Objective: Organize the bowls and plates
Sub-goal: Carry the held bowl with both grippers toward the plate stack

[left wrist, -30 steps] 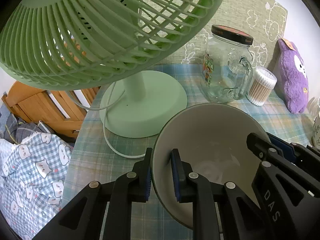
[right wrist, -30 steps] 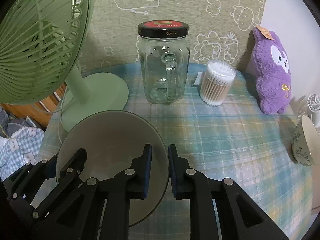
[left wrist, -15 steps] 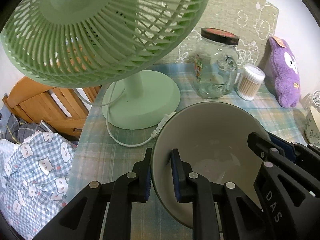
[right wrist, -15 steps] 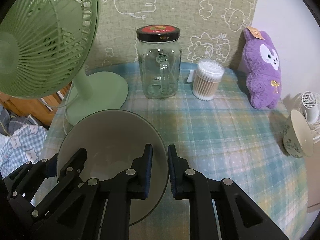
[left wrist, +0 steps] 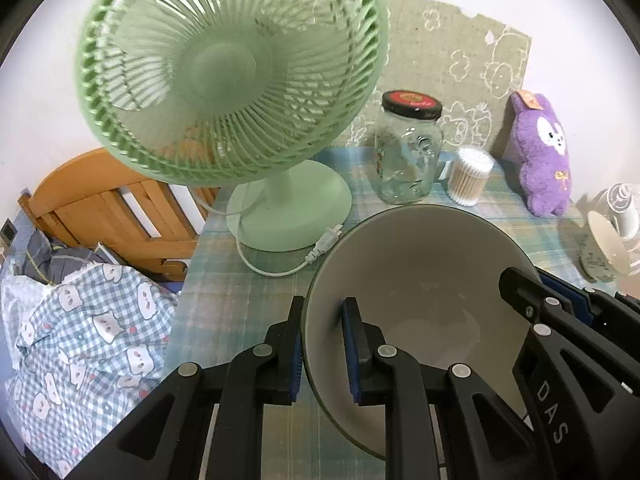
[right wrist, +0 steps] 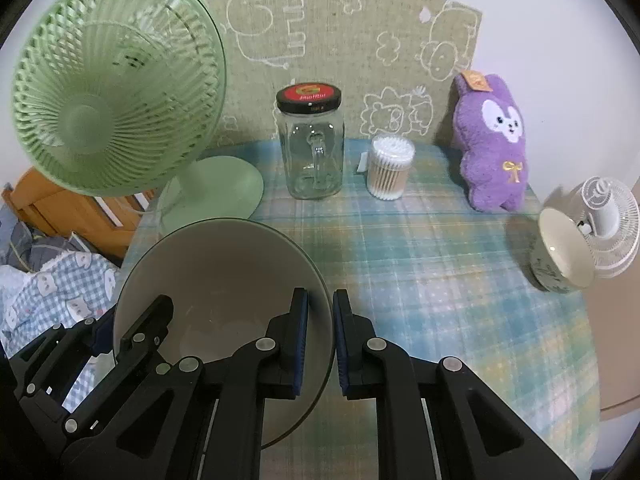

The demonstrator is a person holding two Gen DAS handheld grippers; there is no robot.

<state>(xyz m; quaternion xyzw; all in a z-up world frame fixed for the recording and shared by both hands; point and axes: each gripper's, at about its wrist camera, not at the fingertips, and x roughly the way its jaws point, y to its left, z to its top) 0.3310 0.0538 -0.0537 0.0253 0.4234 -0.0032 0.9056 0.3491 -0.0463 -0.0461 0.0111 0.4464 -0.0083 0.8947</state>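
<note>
You grip one big grey bowl (left wrist: 420, 280) with both grippers at once. Your left gripper (left wrist: 322, 350) is clamped on its left rim: one blue pad outside the wall, the other inside. Your right gripper (right wrist: 320, 344) is clenched on the opposite rim, same way, inner finger in the bowl, outer finger over the tablecloth (right wrist: 420, 264). Each wrist view shows the other gripper's fingers biting the far rim. The bowl hangs tilted above the near-left part of the table, its mouth facing you, its far edge in front of the fan (left wrist: 240, 80) base and plug (left wrist: 326, 242). A second bowl (right wrist: 564, 252), small and patterned, lies on its side at the right table edge, just in front of a white mini fan (right wrist: 608, 220), well apart from both grippers. Jar (right wrist: 312, 148), swabs (right wrist: 390, 168) and plush (right wrist: 492, 148) stand along the back.
</note>
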